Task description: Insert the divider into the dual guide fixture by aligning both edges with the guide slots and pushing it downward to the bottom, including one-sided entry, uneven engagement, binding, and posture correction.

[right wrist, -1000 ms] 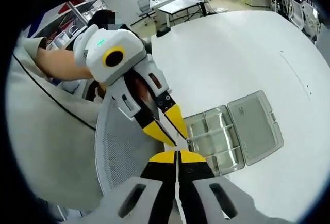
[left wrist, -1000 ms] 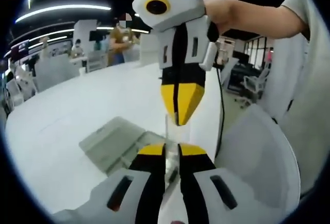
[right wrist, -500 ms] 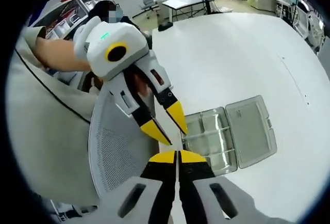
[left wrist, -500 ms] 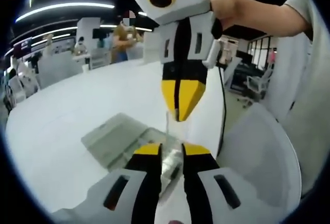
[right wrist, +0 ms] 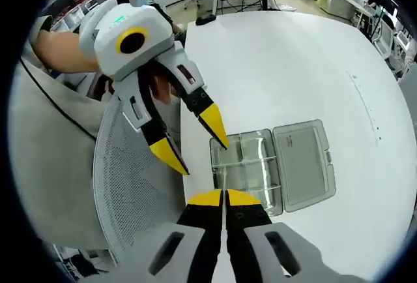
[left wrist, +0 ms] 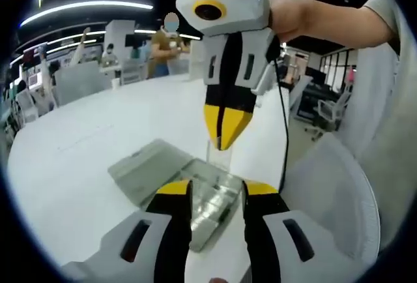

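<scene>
Divider (left wrist: 220,158), a thin clear plastic sheet, hung pinched in the right gripper (left wrist: 222,141) above the open clear compartment box (left wrist: 195,188) on the white worktop (left wrist: 78,165). Left gripper (left wrist: 215,192) jaws stood apart.

Right gripper view: right gripper (right wrist: 225,196) jaws gripped the divider (right wrist: 224,178); left gripper (right wrist: 195,149) gaped alongside, over the box (right wrist: 273,165).

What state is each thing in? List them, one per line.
Left hand-held gripper: open, jaws spread, holding nothing.
Right hand-held gripper: shut on the clear divider.
Clear divider: held upright above the box.
Clear compartment box: open, lid laid flat on the white table.
</scene>
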Tool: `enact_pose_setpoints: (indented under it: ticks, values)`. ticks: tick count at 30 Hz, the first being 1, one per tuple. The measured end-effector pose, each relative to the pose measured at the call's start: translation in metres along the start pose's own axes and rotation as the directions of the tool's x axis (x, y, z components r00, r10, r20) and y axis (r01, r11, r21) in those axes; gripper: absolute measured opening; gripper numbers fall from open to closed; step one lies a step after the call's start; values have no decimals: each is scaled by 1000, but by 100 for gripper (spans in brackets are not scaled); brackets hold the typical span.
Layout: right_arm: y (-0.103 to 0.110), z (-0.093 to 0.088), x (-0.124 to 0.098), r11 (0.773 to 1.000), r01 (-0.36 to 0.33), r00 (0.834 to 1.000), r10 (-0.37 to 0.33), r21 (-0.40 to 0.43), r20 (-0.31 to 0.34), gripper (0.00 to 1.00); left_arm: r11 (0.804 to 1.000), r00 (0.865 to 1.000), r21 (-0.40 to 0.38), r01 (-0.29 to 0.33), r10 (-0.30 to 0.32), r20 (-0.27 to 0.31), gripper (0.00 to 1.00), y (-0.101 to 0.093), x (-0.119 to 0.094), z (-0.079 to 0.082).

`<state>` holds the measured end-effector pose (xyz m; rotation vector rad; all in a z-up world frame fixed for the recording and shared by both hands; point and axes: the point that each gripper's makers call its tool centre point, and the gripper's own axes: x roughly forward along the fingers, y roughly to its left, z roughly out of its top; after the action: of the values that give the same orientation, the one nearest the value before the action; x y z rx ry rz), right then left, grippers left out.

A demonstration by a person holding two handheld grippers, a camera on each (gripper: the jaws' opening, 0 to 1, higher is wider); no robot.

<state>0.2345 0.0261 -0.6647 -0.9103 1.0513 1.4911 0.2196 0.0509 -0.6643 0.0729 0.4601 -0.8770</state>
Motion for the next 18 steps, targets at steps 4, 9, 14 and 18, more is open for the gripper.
enact_pose_setpoints:
  ticks: [4,9,14,18]
  values:
    - [-6,-2,5,1000,17,1000,-18,-24,-24,0,1000,1000,-17,-10,10,-3,38,0,-2,-1]
    - [-12,-3,12,999,29,998,-32,-46,-56,0,999,1000,-29,-23,23,-6,44,1,-5,-4]
    - [-19,-6,21,996,39,993,-47,-75,-104,0,999,1000,-33,-29,29,-8,46,0,-7,-6]
    - [-21,-5,26,997,35,993,-43,-72,-114,0,998,999,-43,-34,33,-11,50,0,-8,-9]
